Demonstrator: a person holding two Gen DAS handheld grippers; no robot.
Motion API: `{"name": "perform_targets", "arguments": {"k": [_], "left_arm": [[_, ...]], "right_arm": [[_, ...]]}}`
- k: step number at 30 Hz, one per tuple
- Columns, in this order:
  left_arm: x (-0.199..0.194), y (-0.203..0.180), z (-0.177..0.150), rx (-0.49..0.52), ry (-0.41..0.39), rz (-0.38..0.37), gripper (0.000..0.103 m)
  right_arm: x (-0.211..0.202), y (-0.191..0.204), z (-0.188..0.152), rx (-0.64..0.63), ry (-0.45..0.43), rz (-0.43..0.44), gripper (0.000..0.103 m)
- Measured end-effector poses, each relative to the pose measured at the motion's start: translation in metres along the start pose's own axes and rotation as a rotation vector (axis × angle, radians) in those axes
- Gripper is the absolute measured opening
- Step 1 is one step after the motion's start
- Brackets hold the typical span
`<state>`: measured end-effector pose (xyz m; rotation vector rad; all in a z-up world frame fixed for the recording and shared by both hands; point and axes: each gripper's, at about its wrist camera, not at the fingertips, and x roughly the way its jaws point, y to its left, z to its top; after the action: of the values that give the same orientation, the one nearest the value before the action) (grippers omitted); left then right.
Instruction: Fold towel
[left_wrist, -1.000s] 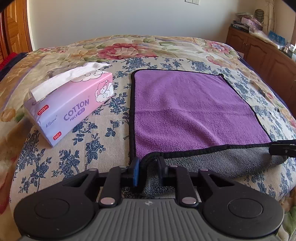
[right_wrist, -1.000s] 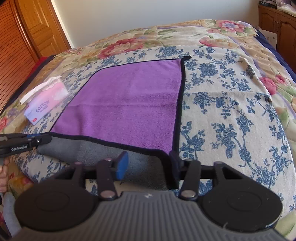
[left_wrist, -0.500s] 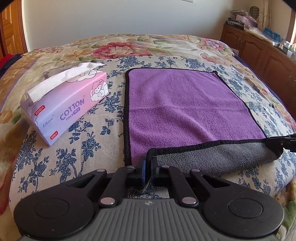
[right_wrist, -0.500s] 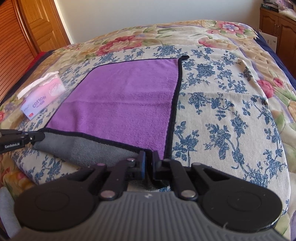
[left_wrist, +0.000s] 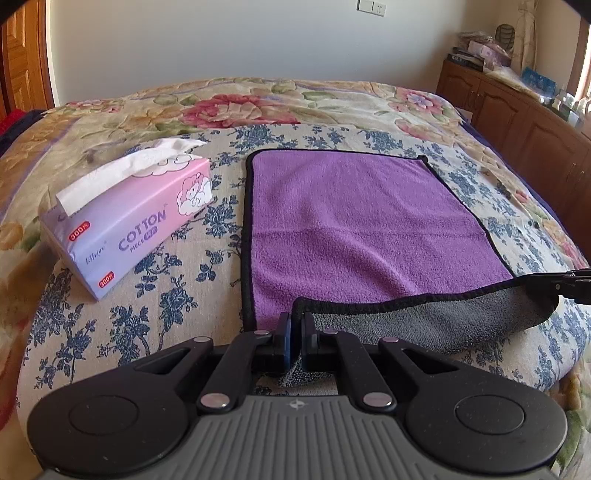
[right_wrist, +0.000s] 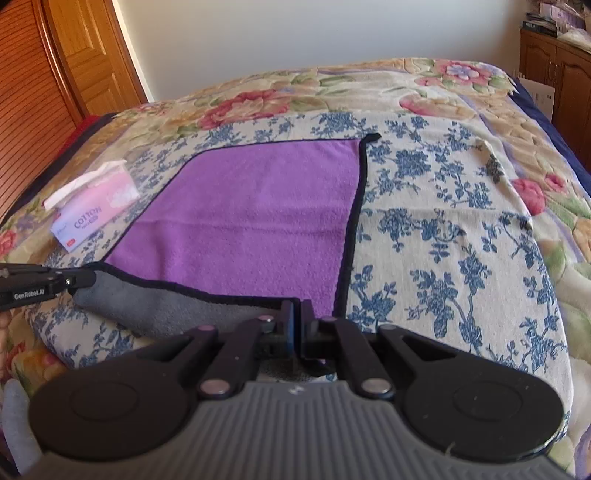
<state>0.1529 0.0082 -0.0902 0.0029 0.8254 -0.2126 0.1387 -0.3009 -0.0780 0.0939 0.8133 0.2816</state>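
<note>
Both grippers have closed since a second ago, when their jaws stood apart around the towel's near corners, and the near hem has come up off the bed.

From the left wrist camera we see our left gripper (left_wrist: 295, 326) pinched tight on the near left corner of the purple towel (left_wrist: 354, 225), its black-trimmed hem held between the jaws and the grey underside turned up toward us. The lifted hem runs across to the right gripper (left_wrist: 570, 282), which shows at the picture's right edge gripping the other near corner. The rest of the towel lies flat on the floral bedspread (left_wrist: 369, 107), reaching toward the far edge of the bed. A pink tissue box (left_wrist: 129, 221) sits on the bed just left of the towel, apart from it.

From the right wrist camera we see our right gripper (right_wrist: 297, 319) clamped on the near right corner of the towel (right_wrist: 258, 214). The left gripper (right_wrist: 79, 278) enters from the left edge holding its corner, the grey strip sagging between the two. The tissue box (right_wrist: 92, 206) lies beyond it, toward the bed's left edge.
</note>
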Motion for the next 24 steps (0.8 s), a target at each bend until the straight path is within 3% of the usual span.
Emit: {"name": "perform_targets", "arguments": {"k": [24], "left_arm": [[-0.016,0.0,0.012,-0.014,-0.085,-0.018,0.006]], "right_arm": [[-0.016,0.005,0.012,-0.042,-0.101,0.019,0.004]]}}
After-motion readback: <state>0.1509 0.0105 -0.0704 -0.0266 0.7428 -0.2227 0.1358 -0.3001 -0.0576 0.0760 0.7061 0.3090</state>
